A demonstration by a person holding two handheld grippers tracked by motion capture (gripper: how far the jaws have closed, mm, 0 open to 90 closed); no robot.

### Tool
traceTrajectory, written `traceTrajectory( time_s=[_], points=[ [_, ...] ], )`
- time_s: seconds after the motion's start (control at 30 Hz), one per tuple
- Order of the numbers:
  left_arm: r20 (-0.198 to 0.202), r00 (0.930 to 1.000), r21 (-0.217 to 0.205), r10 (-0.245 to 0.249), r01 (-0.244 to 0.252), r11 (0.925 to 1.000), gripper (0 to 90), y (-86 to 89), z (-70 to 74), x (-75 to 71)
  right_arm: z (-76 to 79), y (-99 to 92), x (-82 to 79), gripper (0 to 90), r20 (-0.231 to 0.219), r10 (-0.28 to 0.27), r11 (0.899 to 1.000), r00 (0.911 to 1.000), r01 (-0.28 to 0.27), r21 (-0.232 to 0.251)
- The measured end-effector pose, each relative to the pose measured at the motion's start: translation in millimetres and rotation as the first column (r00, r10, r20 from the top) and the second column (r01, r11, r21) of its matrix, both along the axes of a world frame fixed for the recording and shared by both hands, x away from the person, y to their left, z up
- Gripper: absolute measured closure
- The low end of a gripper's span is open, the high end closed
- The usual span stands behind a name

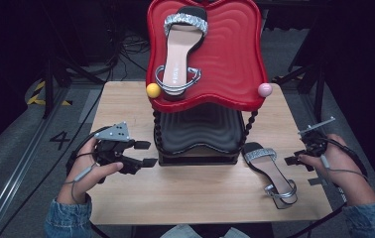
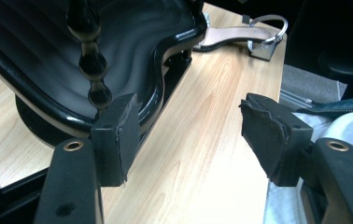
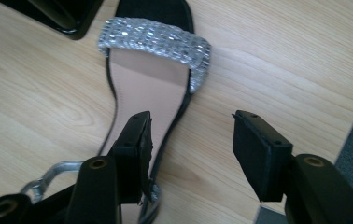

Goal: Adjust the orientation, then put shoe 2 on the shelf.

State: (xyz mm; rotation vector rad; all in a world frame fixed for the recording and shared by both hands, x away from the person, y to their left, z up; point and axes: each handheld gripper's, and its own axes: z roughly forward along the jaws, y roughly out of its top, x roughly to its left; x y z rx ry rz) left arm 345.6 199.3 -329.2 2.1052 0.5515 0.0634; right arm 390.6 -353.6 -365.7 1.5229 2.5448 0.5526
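A two-tier stand sits mid-table, its red top tray (image 1: 230, 59) above a black lower tray (image 1: 200, 129) (image 2: 132, 42). One black sandal with a glittery strap (image 1: 180, 47) lies on the red tray. Its mate (image 1: 270, 171) (image 3: 146, 88) (image 2: 240, 33) lies flat on the table to the right of the stand. My left gripper (image 1: 148, 153) (image 2: 188, 126) is open and holds nothing, low beside the black tray's left edge. My right gripper (image 1: 294, 157) (image 3: 191, 140) is open just right of the table sandal, one jaw over its insole, the other over bare wood.
A yellow ball (image 1: 153, 90) and a pink ball (image 1: 265, 89) cap the stand's beaded black posts (image 2: 93, 60). The wooden table (image 1: 200, 193) has free room in front of the stand. Dark floor, cables and metal frames surround it.
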Motion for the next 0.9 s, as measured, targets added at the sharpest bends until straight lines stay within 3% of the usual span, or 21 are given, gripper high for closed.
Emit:
traceTrajectory(
  time_s=[0.2, 0.6, 0.7, 0.8, 0.9],
  points=[
    [-0.007, 0.9998, 0.011, 0.018, -0.018, 0.9998, 36.7, 2.2, -4.6, -0.2, -1.1, 13.5, 0.0, 42.0, -0.009, 0.007, 1.0, 0.9999, -0.007, -0.003],
    [-0.023, 0.9997, 0.056, 0.01, -0.008, 0.9984, 35.7, -1.3, -10.7, -1.7, -22.5, 38.8, 1.2, 32.5, -0.093, -0.013, 1.0, 0.9955, 0.012, -0.012],
    [-0.025, 0.9996, 0.069, 0.016, -0.015, 0.9975, 35.3, -1.2, -13.4, -0.3, -36.3, 44.7, 3.4, 29.6, -0.153, -0.05, 0.998, 0.9869, 0.045, -0.032],
    [-0.028, 0.9995, 0.077, 0.016, -0.013, 0.9969, 35.3, -0.8, -15.2, 0.9, -46.8, 47.2, 4.6, 29.1, -0.164, -0.072, 0.995, 0.9838, 0.06, -0.076],
    [-0.031, 0.9995, 0.077, 0.011, -0.009, 0.997, 35.3, -0.8, -16.5, 2.6, -52.9, 49.4, 3.5, 28.8, -0.181, -0.091, 0.994, 0.9792, 0.077, -0.079]
  ],
)
